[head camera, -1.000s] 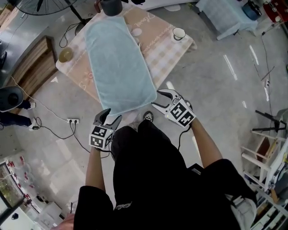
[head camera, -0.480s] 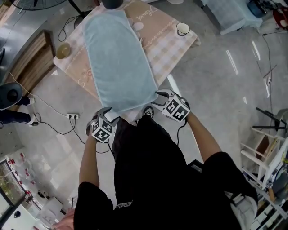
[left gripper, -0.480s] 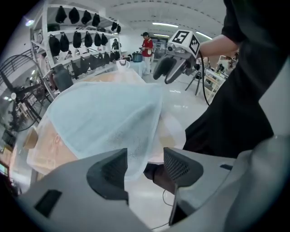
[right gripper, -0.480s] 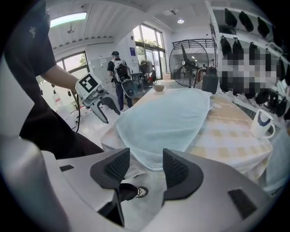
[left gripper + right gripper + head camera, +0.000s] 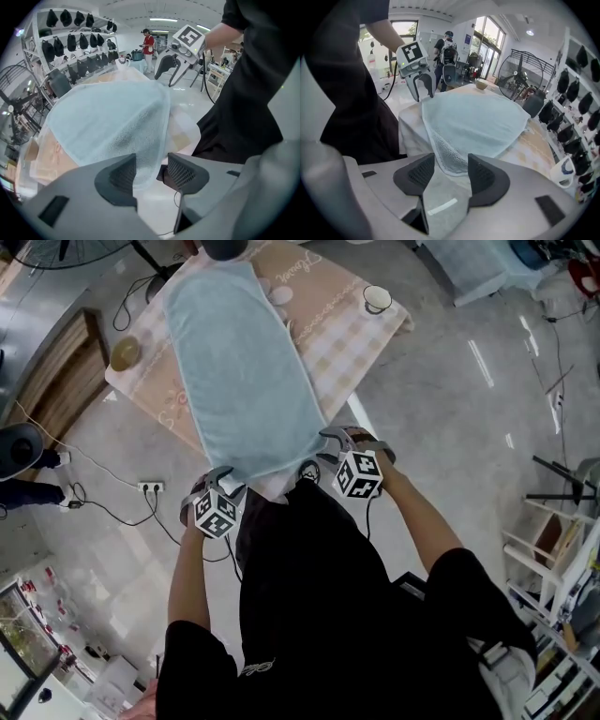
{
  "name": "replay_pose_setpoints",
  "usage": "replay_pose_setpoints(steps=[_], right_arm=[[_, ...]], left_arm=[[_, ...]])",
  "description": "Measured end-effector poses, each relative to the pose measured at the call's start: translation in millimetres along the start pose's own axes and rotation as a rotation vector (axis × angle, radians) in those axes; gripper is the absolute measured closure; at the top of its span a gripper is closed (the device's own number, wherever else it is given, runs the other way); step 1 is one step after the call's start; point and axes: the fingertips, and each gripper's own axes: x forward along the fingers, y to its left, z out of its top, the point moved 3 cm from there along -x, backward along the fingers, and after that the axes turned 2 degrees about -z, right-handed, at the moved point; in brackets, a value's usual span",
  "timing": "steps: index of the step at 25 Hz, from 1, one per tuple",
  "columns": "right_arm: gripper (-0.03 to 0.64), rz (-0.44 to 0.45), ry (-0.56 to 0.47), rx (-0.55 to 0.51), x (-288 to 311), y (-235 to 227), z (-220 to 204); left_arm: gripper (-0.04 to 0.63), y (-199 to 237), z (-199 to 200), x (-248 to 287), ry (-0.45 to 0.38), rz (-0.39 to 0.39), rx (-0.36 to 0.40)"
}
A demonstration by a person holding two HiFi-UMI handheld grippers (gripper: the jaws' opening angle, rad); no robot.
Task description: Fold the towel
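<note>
A light blue towel (image 5: 239, 362) lies flat lengthwise on the table's checked cloth (image 5: 352, 338), its near end hanging over the edge. My left gripper (image 5: 221, 480) is at the near left corner. In the left gripper view that corner (image 5: 149, 161) hangs between the pads of the left gripper (image 5: 152, 169); its jaws have just been closing but there is still a gap. My right gripper (image 5: 328, 440) is at the near right corner. The right gripper (image 5: 447, 171) stands open around the towel's fluffy corner (image 5: 451, 157).
A white mug (image 5: 376, 299) stands at the table's far right. A tan bowl (image 5: 125, 352) is at its left edge, a dark pot (image 5: 225, 247) at the far end. A power strip (image 5: 150, 487) and cables lie on the floor to the left.
Both grippers have sunk and rolled, closing in on the towel's near corners. The towel itself has not moved.
</note>
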Motion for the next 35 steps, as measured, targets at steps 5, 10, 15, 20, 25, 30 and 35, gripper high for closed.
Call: replay_pose_setpoints(steps=[5,10,15,20,25,30,35], right_arm=[[0.563,-0.023,-0.025,0.063,-3.2,-6.2,2.4],[0.603,-0.005,-0.058,0.143,-11.8,-13.6,10.5],[0.604,0.034,-0.072,0.170,-22.6,-14.5,16.3],[0.606,0.055,-0.097,0.167,-38.4,-3.1,20.5],[0.606,0.088,-0.125,0.194,-57.5,17.1,20.9],[0.606,0.135,-0.135,0.203,-85.1,41.7,21.7],[0.607,0.052,-0.178,0.230,-107.7,13.7,33.1]], left_arm=[[0.538,7.0,-1.2,-7.8,-0.049,-0.023,-0.095],[0.578,6.7,-1.3,-14.7,-0.073,-0.056,-0.135],[0.580,-1.0,0.5,-22.9,-0.110,-0.095,-0.195],[0.580,-23.0,3.4,-32.8,-0.151,-0.139,-0.222],[0.580,-48.4,12.5,-53.6,-0.147,-0.211,-0.247],[0.580,-76.4,17.3,-83.7,-0.172,-0.344,-0.269],[0.580,-41.9,32.2,-112.2,-0.249,-0.209,-0.285]])
